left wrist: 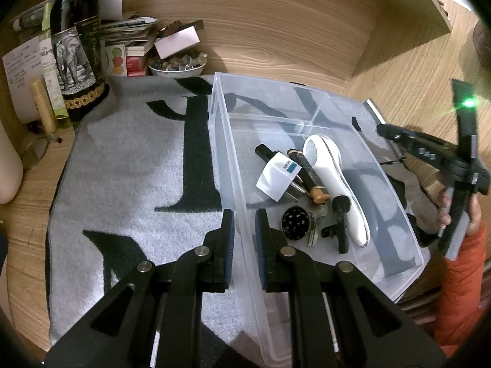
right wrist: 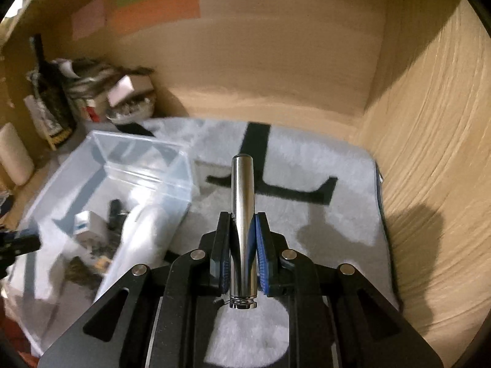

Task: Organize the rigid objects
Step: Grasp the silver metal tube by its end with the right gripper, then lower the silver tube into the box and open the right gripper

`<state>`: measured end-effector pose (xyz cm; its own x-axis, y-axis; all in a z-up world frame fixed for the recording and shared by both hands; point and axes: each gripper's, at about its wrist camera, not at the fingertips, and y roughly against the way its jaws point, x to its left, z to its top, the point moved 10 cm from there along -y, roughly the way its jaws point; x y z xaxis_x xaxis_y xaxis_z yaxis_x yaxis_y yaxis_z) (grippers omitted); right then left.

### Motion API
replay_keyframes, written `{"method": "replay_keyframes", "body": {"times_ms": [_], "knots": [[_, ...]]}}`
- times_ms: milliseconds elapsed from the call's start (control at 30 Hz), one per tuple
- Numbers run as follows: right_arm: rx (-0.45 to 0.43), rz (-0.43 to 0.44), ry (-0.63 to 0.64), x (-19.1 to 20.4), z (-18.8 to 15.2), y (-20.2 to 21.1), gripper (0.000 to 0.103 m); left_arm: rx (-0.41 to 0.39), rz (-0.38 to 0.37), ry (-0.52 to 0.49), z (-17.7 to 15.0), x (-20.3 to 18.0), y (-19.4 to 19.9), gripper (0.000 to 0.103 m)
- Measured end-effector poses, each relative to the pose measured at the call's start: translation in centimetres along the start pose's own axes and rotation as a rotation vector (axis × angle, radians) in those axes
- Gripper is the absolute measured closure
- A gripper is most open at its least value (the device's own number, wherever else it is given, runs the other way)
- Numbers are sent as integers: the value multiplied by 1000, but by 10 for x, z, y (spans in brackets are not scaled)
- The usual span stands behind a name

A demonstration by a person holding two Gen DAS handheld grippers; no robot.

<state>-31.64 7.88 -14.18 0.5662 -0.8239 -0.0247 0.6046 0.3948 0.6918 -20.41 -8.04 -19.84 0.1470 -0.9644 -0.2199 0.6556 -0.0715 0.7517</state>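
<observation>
A clear plastic bin stands on a grey towel. It holds a white handheld device, a white plug adapter, a black round grinder, keys and small black parts. My left gripper straddles the bin's left wall, jaws a little apart, one finger each side. My right gripper is shut on a shiny metal cylinder, held above the towel to the right of the bin. The right gripper also shows in the left wrist view.
A dark wine bottle, stacked papers and boxes and a bowl of small items crowd the back left corner. Wooden walls close in the back and right side.
</observation>
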Motion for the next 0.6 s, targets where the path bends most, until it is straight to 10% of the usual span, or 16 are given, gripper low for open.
{"method": "replay_keyframes", "body": {"times_ms": [600], "knots": [[-166, 158, 135, 84, 34, 59, 89, -1, 2, -1, 0, 0, 0, 90]]}}
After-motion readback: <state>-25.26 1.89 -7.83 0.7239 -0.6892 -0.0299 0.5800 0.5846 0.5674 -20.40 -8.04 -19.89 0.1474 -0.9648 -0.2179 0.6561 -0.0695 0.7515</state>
